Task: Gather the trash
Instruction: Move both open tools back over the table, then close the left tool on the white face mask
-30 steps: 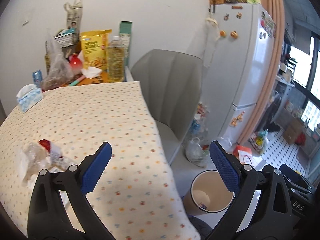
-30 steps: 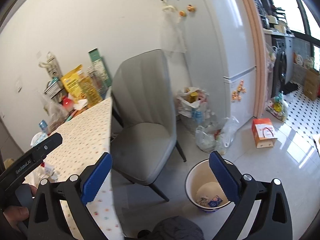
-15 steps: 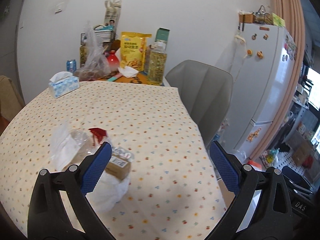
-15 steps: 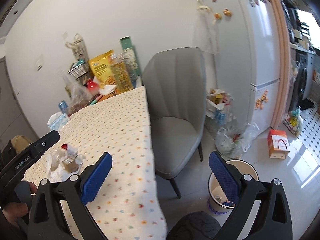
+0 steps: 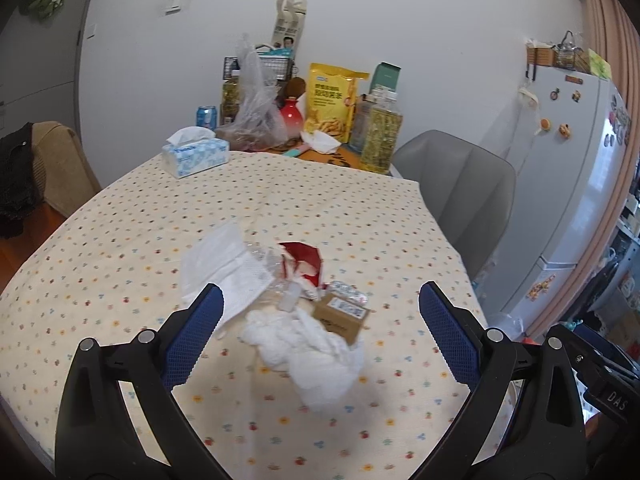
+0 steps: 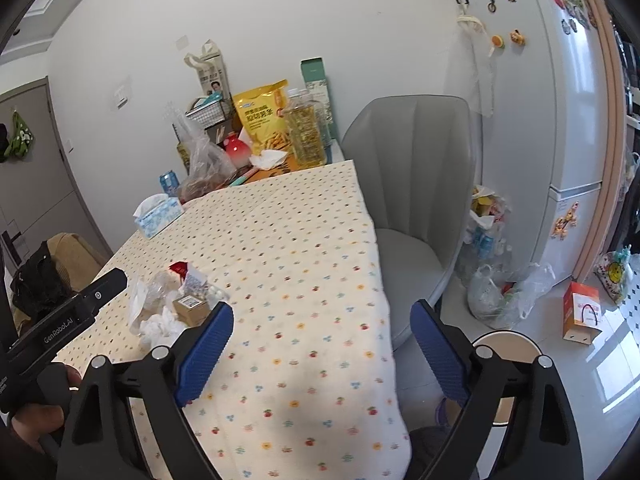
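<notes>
A pile of trash lies on the dotted tablecloth (image 5: pixel 120 264): crumpled white tissue (image 5: pixel 316 356), a small cardboard box (image 5: pixel 340 318), a red wrapper (image 5: pixel 302 260), a white paper sheet (image 5: pixel 224 264) and clear plastic. My left gripper (image 5: pixel 320 336) is open and empty, just above and in front of the pile. The pile also shows in the right wrist view (image 6: pixel 176 304). My right gripper (image 6: pixel 320 348) is open and empty over the table's near right part. The trash bin (image 6: pixel 508 344) stands on the floor to the right, partly hidden by a finger.
A tissue box (image 5: pixel 196 152), a can, bags, a snack pack and an oil bottle (image 5: pixel 380 136) stand at the table's far end. A grey chair (image 6: pixel 412 184) is at the table's right side. Plastic bags (image 6: pixel 500 292) and a fridge (image 6: pixel 560 100) are beyond it.
Both grippers have swung left from the bin toward the table. The left gripper has come over the trash pile. Both stay open.
</notes>
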Demonstrator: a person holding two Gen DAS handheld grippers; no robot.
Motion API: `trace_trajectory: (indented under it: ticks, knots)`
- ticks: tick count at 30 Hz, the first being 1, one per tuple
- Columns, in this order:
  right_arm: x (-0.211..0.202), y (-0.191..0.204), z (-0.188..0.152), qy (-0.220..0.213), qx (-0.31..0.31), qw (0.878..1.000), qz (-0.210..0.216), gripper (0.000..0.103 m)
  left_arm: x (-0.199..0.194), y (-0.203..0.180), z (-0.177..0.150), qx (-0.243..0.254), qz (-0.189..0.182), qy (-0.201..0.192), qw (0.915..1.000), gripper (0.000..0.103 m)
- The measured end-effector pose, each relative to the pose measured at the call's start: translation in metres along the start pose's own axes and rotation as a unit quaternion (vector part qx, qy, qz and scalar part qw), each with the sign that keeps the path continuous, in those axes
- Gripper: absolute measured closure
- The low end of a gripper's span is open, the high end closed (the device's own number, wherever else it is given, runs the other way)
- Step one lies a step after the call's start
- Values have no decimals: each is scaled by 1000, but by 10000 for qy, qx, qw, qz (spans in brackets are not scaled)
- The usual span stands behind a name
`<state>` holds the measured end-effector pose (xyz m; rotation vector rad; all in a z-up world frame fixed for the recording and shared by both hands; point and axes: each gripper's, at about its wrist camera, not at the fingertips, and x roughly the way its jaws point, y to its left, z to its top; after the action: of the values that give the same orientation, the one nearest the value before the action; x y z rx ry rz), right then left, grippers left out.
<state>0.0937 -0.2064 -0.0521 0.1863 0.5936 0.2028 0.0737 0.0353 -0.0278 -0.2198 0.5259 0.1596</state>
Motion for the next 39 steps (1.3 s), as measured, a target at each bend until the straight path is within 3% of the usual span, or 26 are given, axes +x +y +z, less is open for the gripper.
trace_trajectory:
  ticks: [10,13,34,37,39]
  knots:
    - [21,44,-9,290,-313,9988,228,23,7,50,-13,-427,157,141,9989,6]
    - [29,50,-14,403,-345,9983,261,28,15,57,-14,-478,169,203,9985,11]
    - [80,60,-7,704,-308,9970,94,30,107,56,0,-327,441,909,9943,16]
    - [88,66,-9,753,-347,9965,111,30,112,63,1,-459,435,947,9935,35]
    - [92,71,-10,797,-375,9960,152,30,111,68,1,-537,371,936,9935,57]
